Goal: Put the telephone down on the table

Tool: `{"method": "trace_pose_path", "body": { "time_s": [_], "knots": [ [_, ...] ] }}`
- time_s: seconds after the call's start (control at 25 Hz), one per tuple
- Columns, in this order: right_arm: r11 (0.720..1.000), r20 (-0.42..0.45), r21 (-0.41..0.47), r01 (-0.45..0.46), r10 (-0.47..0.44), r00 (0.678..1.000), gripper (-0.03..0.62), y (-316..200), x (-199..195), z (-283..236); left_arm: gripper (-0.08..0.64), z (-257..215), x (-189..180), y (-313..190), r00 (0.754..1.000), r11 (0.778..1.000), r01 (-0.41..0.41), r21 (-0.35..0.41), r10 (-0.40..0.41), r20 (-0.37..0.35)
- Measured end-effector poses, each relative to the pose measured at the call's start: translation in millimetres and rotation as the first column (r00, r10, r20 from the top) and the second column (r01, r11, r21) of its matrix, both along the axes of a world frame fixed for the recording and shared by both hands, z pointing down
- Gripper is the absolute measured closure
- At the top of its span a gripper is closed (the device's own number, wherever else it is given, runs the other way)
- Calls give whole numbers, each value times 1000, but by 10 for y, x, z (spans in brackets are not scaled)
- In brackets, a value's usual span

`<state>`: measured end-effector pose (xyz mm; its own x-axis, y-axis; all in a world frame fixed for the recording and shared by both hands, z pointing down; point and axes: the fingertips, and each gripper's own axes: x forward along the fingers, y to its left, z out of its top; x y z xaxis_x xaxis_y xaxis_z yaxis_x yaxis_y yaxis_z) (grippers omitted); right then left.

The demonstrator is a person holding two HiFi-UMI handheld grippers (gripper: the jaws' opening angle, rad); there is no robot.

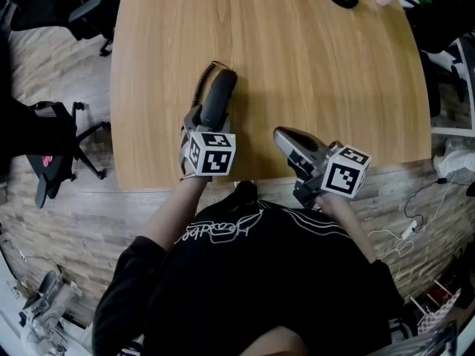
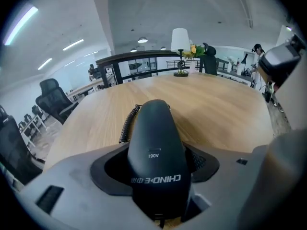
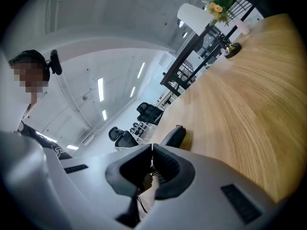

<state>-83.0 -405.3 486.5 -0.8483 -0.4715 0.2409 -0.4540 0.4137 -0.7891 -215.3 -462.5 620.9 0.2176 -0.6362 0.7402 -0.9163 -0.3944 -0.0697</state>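
Two grippers sit at the near edge of the wooden table [image 1: 319,73], and I read each one from its own view. My left gripper [image 1: 210,122] has its jaws set wide around the telephone [image 1: 220,93], a dark handset, with the black pads closed against its sides near the cord end. The handset points away from me over the wood, left of the table's middle. Its far end lies right down at the surface, though I cannot tell whether it touches. Its coiled cord [image 1: 199,87] runs along its left side. My right gripper [image 1: 285,134] hovers just beside it to the right, over the table's near edge. It is tilted toward the handset with its pads pressed together and nothing between them. Far across the table stands a lamp [image 2: 180,40] with a white shade. Black office chairs [image 2: 53,99] stand off to the left.
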Motion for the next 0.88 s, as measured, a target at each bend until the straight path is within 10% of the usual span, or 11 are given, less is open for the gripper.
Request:
{"method": "trace_pose_path", "body": {
  "time_s": [0.32, 0.6, 0.88],
  "knots": [
    [999, -16, 40, -9, 10, 1000, 552, 308, 219, -81, 245, -79, -16, 35, 1000, 999, -12, 36, 12, 18],
    [996, -1, 83, 12, -12, 1000, 552, 670, 331, -260, 233, -742, -38, 534, 990, 994, -14, 112, 29, -134],
    [978, -19, 196, 72, -70, 997, 552, 1256, 370, -658, 236, -1679, 367, 1628, 877, 979, -57, 195, 142, -459]
  ]
}}
